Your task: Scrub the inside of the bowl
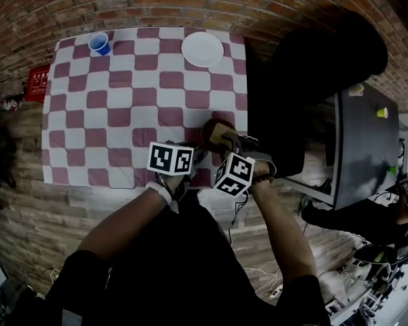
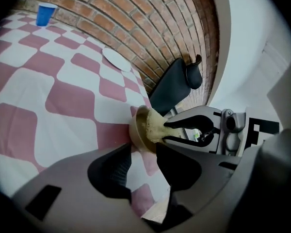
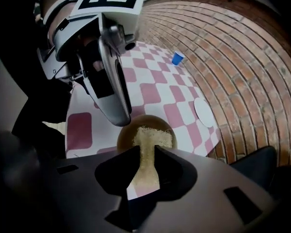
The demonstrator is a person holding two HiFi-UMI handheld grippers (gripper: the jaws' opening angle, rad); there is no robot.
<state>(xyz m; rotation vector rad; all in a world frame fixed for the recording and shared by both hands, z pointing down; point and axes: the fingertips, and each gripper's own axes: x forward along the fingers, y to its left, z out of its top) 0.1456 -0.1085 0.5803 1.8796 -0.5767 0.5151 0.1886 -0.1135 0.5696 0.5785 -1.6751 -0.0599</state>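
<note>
bowl: brown bowl (image 3: 125, 136) on the checked cloth (image 1: 122, 100), at its near right corner, close to the table's edge; it looks upright
sponge: tan sponge (image 3: 148, 139); its front end reaches down inside the bowl
right gripper: the right gripper (image 3: 146, 149) pinches the sponge's tail between its jaws; it points steeply down into the bowl
left gripper: the left gripper (image 2: 140, 155) has its jaws spread with nothing clamped; its tips are just beside the bowl's rim; I cannot tell whether they touch it
step in hand: probably bracing the bowl, then scrubbing; best to close the left jaws on the rim first; then sweep the sponge round wall and floor
risk: an unbraced bowl this near the edge may skid or tip; press downward, not outward
further off: blue cup (image 1: 99, 43) and white plate (image 1: 202, 49) at the far end, well apart
</note>
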